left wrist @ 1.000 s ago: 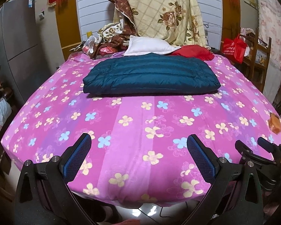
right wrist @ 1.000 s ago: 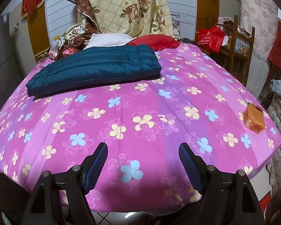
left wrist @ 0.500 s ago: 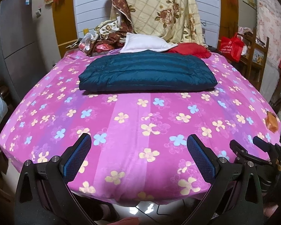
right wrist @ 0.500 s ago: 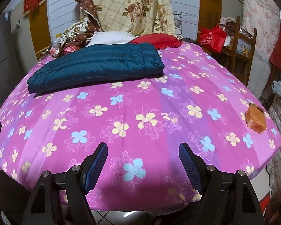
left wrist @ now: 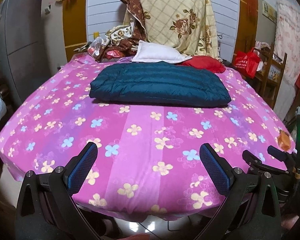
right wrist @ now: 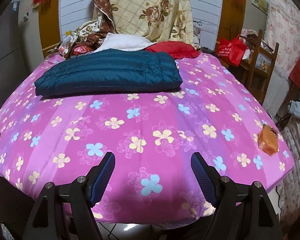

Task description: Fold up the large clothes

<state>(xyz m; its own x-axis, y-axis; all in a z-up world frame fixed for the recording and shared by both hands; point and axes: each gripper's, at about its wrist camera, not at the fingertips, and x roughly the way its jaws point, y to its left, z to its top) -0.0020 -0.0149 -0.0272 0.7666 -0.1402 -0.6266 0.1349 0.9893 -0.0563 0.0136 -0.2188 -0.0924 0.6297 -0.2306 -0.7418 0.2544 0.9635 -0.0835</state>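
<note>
We see a folded dark teal down jacket (left wrist: 160,85) lying flat on the far half of the bed (left wrist: 142,140), which is covered by a pink sheet printed with yellow and blue flowers. In the right wrist view the same jacket (right wrist: 108,74) sits toward the far left, its folded edge facing us. Behind it, touching or nearly touching its far edge, lie a white pillow (left wrist: 160,54) and a red cushion (left wrist: 204,65), and above those a cream quilt with a rose print (left wrist: 178,16) hangs against the white slatted wall. A heap of brown patterned cloth (left wrist: 120,46) sits at the head of the bed to the left of the pillow.

Our left gripper (left wrist: 148,156) hangs over the near edge of the bed, its blue-padded fingers (left wrist: 82,166) wide apart with only the sheet showing between them. Our right gripper (right wrist: 153,165) is held the same way, fingers (right wrist: 103,174) spread with nothing between them, well apart from the jacket. Its tips also show at the right edge of the left wrist view.

A small orange packet (right wrist: 268,142) rests near the right edge of the bed. A red bag (right wrist: 231,51) sits by a wooden chair (right wrist: 260,60) beyond the bed's far right corner.
</note>
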